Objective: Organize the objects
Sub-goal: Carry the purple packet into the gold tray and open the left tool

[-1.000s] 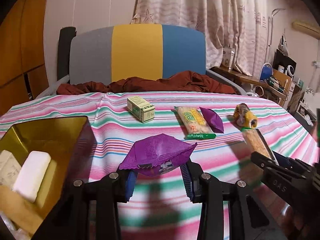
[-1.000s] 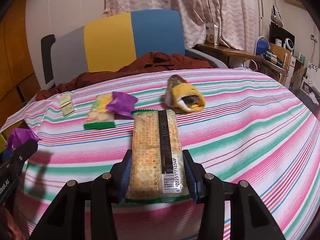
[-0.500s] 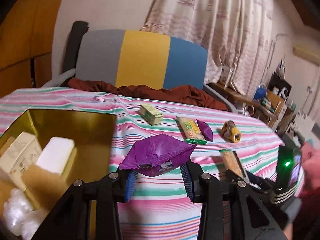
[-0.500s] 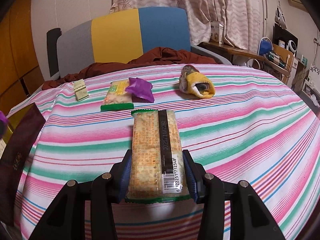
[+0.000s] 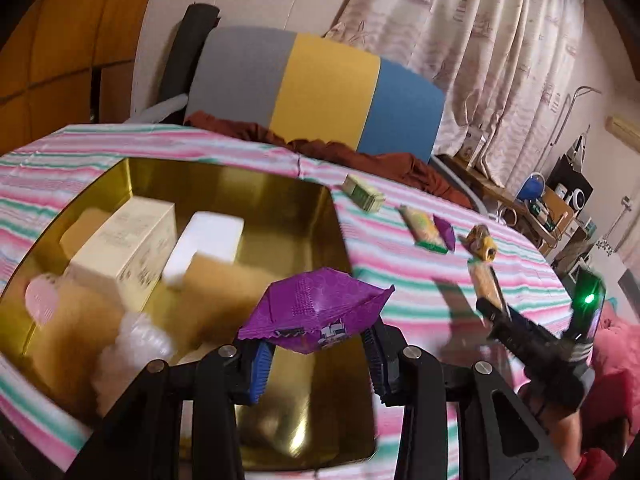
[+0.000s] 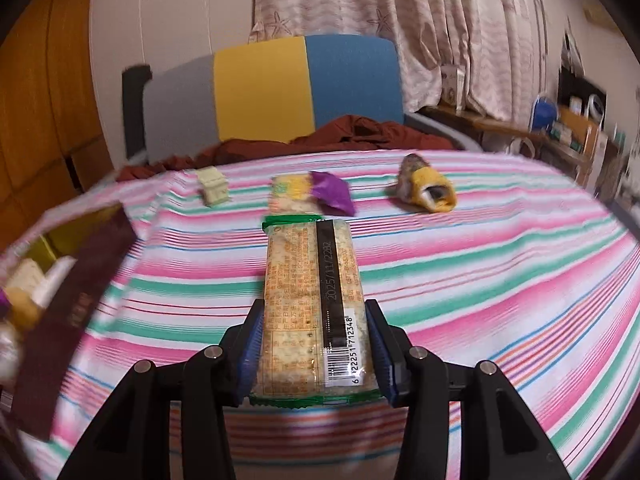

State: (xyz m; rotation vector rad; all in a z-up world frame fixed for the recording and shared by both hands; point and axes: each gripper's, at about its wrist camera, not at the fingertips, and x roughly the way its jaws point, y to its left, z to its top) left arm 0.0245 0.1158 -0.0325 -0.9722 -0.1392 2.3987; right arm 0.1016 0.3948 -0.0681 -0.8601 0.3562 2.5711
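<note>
My left gripper (image 5: 316,356) is shut on a purple snack packet (image 5: 316,314) and hangs over the open gold tin (image 5: 280,200). Inside the tin lie a cream box (image 5: 128,240), a white bar (image 5: 204,236) and other pale items. My right gripper (image 6: 314,354) is shut on a long cracker pack (image 6: 312,300) with a barcode, held above the striped tablecloth (image 6: 500,264). The right gripper (image 5: 492,312) with its cracker pack also shows at the right of the left wrist view. The tin's dark outer wall (image 6: 80,288) stands at the left of the right wrist view.
Lying on the cloth farther back are a small green box (image 5: 363,199), a yellow-green snack pack (image 5: 424,229) with a second purple packet (image 6: 332,194) on it, and a yellow wrapped item (image 6: 428,190). A tricolour chair back (image 5: 316,88) and brown cloth (image 5: 360,156) lie beyond.
The left gripper has carried the purple packet leftward until it is over the tin, rolling a little. The right gripper with the cracker pack has shifted left, toward the tin.
</note>
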